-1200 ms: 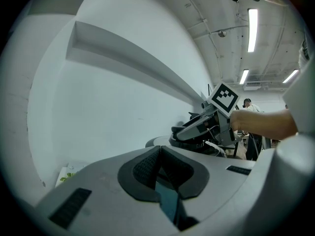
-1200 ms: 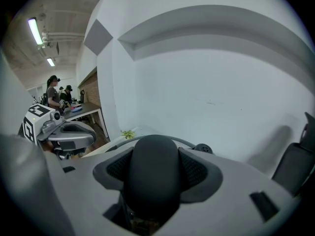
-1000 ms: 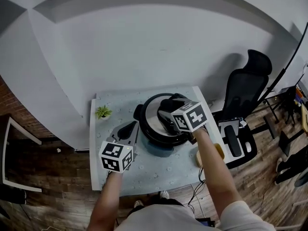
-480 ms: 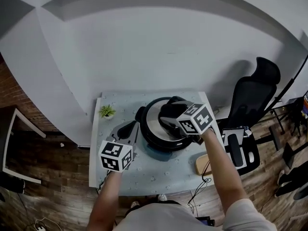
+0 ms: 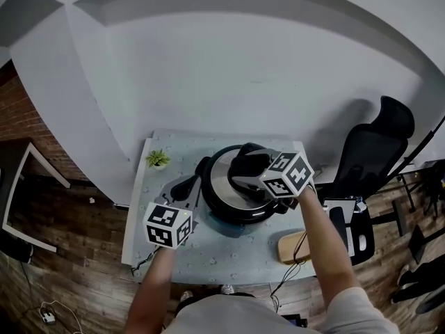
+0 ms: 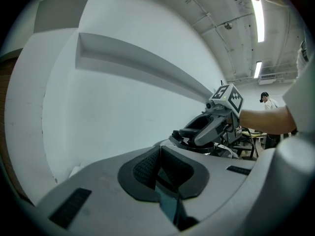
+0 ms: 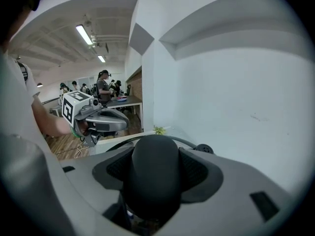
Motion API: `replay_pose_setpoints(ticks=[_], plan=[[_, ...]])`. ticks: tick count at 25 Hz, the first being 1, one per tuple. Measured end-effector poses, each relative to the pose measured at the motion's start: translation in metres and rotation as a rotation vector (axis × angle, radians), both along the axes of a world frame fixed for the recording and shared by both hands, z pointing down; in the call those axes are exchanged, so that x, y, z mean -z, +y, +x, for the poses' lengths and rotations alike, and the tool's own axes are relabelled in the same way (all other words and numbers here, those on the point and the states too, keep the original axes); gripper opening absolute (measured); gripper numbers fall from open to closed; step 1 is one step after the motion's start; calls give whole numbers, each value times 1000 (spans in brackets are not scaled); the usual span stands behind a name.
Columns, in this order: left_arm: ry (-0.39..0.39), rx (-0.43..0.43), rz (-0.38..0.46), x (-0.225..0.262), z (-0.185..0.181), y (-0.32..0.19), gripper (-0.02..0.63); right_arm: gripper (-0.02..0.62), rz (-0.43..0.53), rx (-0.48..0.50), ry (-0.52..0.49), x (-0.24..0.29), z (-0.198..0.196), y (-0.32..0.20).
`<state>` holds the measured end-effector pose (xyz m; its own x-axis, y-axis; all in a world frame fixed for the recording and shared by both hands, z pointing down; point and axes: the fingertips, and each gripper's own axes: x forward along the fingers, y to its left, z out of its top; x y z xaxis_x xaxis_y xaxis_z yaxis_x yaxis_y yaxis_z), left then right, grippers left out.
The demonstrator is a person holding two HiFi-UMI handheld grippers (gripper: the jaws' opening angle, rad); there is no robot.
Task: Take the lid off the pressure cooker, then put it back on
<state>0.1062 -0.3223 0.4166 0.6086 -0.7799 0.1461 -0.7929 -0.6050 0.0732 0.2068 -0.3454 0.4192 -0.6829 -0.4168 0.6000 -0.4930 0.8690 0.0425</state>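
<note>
Atop the cooker (image 5: 229, 212), right gripper (image 5: 250, 172) tight around lid handle (image 7: 150, 173); left gripper (image 6: 160, 154) empty, fingers (image 6: 142, 170) together.

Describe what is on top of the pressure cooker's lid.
Its black handle, clamped by the right hand-held gripper. The lid hides the cooker's inside.

Your counter (image 5: 222, 256) carries a small potted plant (image 5: 157, 158) at its far left corner; a black office chair (image 5: 379, 148) stands right of it.
</note>
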Motion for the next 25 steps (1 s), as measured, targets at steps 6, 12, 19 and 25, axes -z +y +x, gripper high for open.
replay_pose_setpoints(ticks=[6,12,19,25], plan=[[-11,-3,5,6,6,8,14,316,31,-6,-14,3,-2,2],[-17,-17,32,22,-5,22,14,417,199,-148,-172,50,2,8],[13,-74,59,40,-12,41,14,323,351,-379,-315,86,15,47],[28,-129,70,45,-7,57,14,173,393,-549,-365,76,30,81]])
